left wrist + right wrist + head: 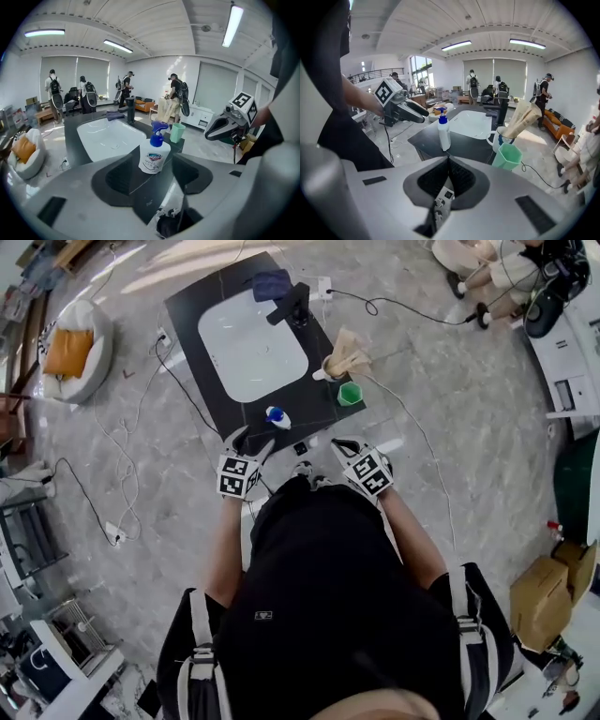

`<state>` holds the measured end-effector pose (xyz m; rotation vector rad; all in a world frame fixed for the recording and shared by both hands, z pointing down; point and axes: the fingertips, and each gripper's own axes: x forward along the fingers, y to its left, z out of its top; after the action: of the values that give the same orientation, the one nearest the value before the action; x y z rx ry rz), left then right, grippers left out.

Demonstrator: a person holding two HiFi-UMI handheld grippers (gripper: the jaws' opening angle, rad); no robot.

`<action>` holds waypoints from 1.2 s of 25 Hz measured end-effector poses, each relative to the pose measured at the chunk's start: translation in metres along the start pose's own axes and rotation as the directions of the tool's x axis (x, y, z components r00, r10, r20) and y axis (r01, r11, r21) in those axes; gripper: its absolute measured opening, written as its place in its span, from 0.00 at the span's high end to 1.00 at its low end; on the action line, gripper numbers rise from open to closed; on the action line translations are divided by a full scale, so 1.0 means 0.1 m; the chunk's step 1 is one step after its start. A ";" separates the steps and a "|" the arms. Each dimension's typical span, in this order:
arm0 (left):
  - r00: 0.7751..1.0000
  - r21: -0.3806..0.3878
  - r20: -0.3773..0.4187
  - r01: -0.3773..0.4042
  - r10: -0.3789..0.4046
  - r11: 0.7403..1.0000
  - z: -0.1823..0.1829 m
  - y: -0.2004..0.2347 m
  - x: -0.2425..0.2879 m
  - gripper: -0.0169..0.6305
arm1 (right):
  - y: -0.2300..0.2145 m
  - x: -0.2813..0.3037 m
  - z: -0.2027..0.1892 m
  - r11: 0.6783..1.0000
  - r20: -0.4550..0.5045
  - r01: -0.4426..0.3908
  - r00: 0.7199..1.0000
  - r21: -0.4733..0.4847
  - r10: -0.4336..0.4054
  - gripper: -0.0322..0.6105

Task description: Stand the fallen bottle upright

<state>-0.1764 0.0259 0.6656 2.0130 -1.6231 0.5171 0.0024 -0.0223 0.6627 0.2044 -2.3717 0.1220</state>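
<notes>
As the soap pump bottle (pixel 153 154) stands upright at the countertop's (pixel 319 409) front edge, likely light, slick plastic, grip mid-body; left gripper (pixel 151 174) spread, right gripper (pixel 447 161) pressed together, both empty.

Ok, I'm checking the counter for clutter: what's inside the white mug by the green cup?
Tan paper-like packets stick up out of the white mug, tilted. Their lower ends and the mug's bottom are hidden by its wall.

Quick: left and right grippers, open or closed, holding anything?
Left gripper: open, empty; the bottle stands upright beyond its jaws, untouched.
Right gripper: shut, holding nothing.
</notes>
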 end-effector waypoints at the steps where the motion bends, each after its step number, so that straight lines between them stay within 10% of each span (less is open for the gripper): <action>1: 1.000 -0.008 0.010 -0.020 0.020 1.000 0.00 -0.03 -0.07 0.67 | 0.00 -0.01 0.02 1.000 0.004 -0.013 1.000 -0.016 0.013 0.86; 2: 0.999 -0.018 0.021 -0.035 0.036 0.999 0.01 -0.07 -0.13 0.86 | 0.00 -0.02 0.04 0.999 0.008 -0.024 1.000 -0.032 0.025 0.86; 4: 0.998 -0.047 0.034 -0.044 0.045 0.998 0.00 -0.19 -0.24 0.93 | 0.00 -0.05 0.06 0.997 0.015 -0.046 0.999 -0.057 0.047 0.86; 30: 0.980 -0.205 0.120 -0.131 0.157 0.970 -0.13 -0.90 -0.61 0.95 | 0.05 -0.18 -0.06 0.968 0.042 -0.169 0.983 -0.188 0.180 0.86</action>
<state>-0.1013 0.0965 0.6277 1.8279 -1.8352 0.2634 0.0189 -0.0143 0.6544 -0.0914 -2.4398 -0.0201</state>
